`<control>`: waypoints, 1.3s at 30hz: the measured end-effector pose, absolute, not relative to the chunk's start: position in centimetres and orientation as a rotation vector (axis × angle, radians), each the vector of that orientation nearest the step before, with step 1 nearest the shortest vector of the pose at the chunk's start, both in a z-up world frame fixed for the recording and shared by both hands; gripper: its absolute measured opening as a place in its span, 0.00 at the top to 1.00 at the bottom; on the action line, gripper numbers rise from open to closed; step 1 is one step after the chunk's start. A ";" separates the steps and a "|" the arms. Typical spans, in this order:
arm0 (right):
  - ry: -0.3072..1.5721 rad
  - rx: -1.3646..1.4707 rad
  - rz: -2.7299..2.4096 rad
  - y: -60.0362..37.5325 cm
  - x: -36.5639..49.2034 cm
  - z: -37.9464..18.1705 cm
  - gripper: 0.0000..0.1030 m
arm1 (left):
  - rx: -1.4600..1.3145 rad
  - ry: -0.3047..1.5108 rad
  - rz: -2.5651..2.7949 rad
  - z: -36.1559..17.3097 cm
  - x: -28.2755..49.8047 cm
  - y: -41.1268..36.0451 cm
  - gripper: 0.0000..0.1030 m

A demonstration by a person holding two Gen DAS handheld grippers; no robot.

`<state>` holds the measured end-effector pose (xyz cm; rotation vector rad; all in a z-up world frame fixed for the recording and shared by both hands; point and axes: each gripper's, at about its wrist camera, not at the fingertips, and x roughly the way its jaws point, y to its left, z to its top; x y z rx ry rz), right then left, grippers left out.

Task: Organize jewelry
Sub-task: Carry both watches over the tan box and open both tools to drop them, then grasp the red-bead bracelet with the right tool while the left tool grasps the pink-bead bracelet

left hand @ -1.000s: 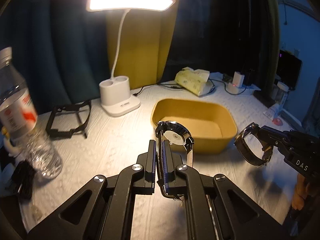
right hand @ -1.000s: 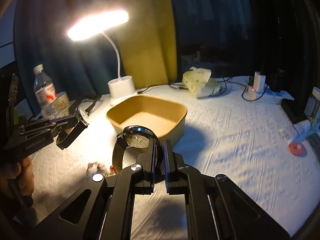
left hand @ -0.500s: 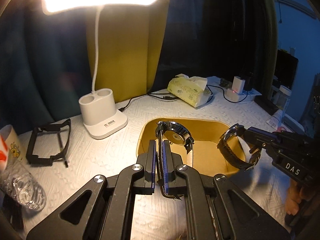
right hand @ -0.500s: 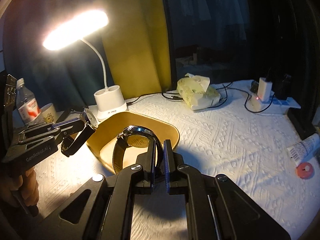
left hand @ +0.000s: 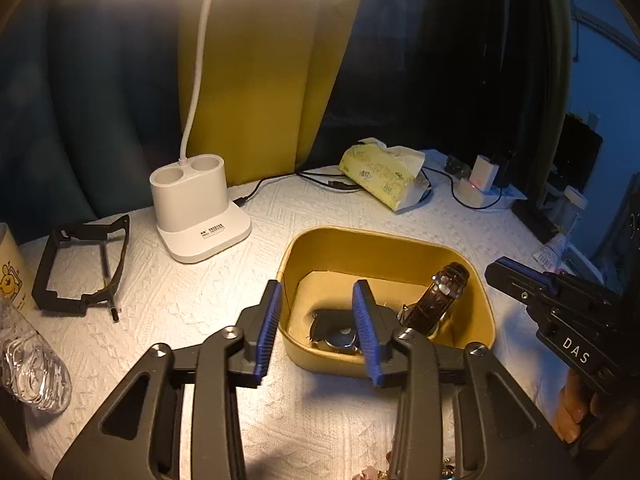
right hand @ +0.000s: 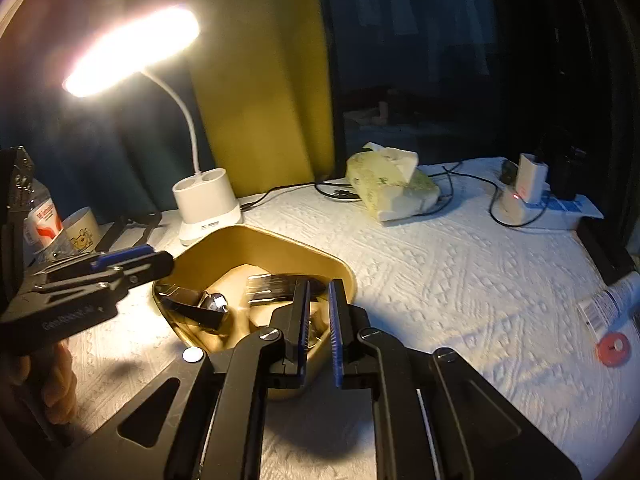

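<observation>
left gripper: jaws wide apart, holds nothing, hangs over tray's near-left rim
right gripper: narrow gap, nothing clamped, at tray's near edge
tray: yellow, mid-table, collects the pieces
watch 1: flat on tray floor, near left
watch 2: brown strap, leans on right wall
loose jewelry: near edge, likely next

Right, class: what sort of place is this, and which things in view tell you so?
Probably a desk or bedside table in someone's room at home: a lit desk lamp, a pack of tissues and chargers plugged in by the curtains.
</observation>
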<state>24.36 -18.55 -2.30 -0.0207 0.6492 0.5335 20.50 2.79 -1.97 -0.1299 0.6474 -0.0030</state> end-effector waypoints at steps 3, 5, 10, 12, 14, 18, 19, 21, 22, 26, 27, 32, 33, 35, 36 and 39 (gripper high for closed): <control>0.653 -0.019 0.525 -19.0 23.8 -2.0 0.90 | -0.134 0.652 -0.009 -1.6 19.9 2.8 0.59; 0.656 -0.023 0.518 -19.2 23.2 -1.9 0.90 | -0.139 0.645 -0.012 -1.4 19.3 2.8 0.59; 0.670 -0.035 0.522 -19.2 21.6 -1.8 0.90 | -0.144 0.632 -0.016 -0.7 17.7 2.8 0.59; 0.682 -0.046 0.526 -19.0 20.8 -2.0 0.90 | -0.144 0.629 -0.021 -0.5 16.9 2.7 0.59; 0.689 -0.056 0.528 -18.9 20.0 -2.1 0.90 | -0.143 0.627 -0.023 -0.5 16.1 2.7 0.59; 0.703 -0.071 0.531 -18.6 18.4 -2.2 0.90 | -0.152 0.625 -0.025 -0.6 14.3 2.9 0.59; 0.705 -0.073 0.532 -18.6 18.1 -2.2 0.90 | -0.154 0.625 -0.025 -0.7 13.9 3.0 0.59; 0.713 -0.083 0.537 -18.3 17.4 -2.4 0.90 | -0.162 0.626 -0.024 -0.9 13.1 3.2 0.59; 0.717 -0.086 0.539 -18.1 17.1 -2.5 0.90 | -0.167 0.626 -0.023 -1.0 12.7 3.4 0.59; 0.743 -0.108 0.562 -17.2 16.0 -3.2 0.89 | -0.185 0.641 -0.018 -1.9 11.3 3.8 0.59; 0.751 -0.113 0.568 -17.0 15.9 -3.4 0.89 | -0.188 0.646 -0.018 -2.2 11.1 3.9 0.59; 0.787 -0.141 0.609 -15.6 15.3 -4.3 0.83 | -0.208 0.669 -0.007 -3.4 9.8 4.8 0.59; 0.793 -0.145 0.620 -15.2 15.3 -4.4 0.81 | -0.212 0.673 -0.004 -3.5 9.6 4.9 0.59; 0.811 -0.146 0.650 -14.6 15.3 -4.7 0.78 | -0.220 0.679 0.001 -3.8 9.4 5.2 0.59; 0.821 -0.146 0.670 -14.3 15.3 -4.9 0.76 | -0.224 0.683 0.005 -4.0 9.3 5.4 0.59; 0.832 -0.158 0.679 -13.5 15.3 -5.2 0.74 | -0.224 0.696 0.015 -4.3 9.2 5.5 0.59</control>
